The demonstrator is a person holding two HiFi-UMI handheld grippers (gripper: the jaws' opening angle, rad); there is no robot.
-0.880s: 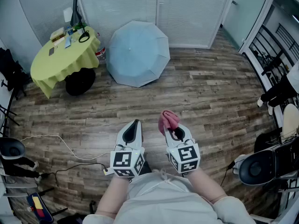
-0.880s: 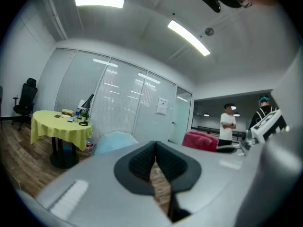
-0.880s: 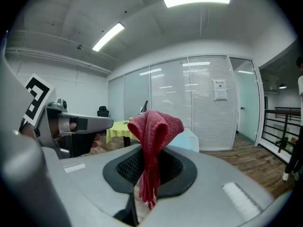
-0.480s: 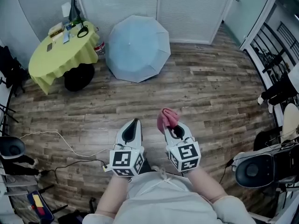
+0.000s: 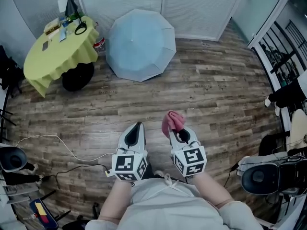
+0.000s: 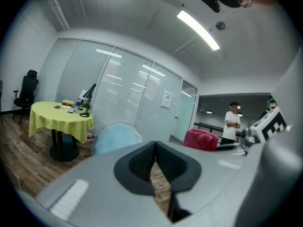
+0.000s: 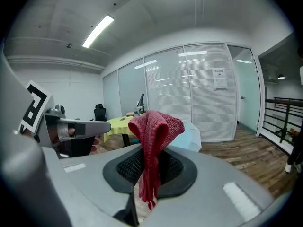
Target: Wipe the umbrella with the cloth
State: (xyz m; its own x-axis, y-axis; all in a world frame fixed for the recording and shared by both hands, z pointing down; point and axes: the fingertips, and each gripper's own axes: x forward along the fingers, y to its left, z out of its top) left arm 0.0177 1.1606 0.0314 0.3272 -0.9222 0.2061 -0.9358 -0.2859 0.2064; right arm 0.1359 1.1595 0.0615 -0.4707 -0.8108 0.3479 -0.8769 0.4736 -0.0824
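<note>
Wood-plank flooring [image 5: 216, 95] fills the head view, and it is closed off far ahead of both grippers by a glazed partition [image 5: 192, 4] fitted with white blinds. A pale blue umbrella [image 5: 140, 44] is seen opened and lying on the floor at the foot of that partition, straight ahead of the left gripper [image 5: 138, 125] and well apart from it. In the left gripper view the canopy is seen low above the jaw tips. A round table [image 5: 53, 56] draped in a yellow cover is set ahead and to the left of the left gripper, just beside the umbrella, with small items on top that cannot be made out. A black office chair [image 5: 261, 176] is placed to the right of the right gripper [image 5: 175, 129].

Both grippers are held side by side close to the body, pointed toward the umbrella. The left gripper's jaws are pressed together at their tips, and nothing is held between them. The right gripper's jaws are closed on a red cloth [image 5: 172, 121]. Its bunched upper part is raised above the jaw tips, and its lower end hangs down between the pads. The cloth is therefore well apart from the umbrella. A thin white cable [image 5: 67, 147] is laid on the floor to the left of the left gripper.
</note>
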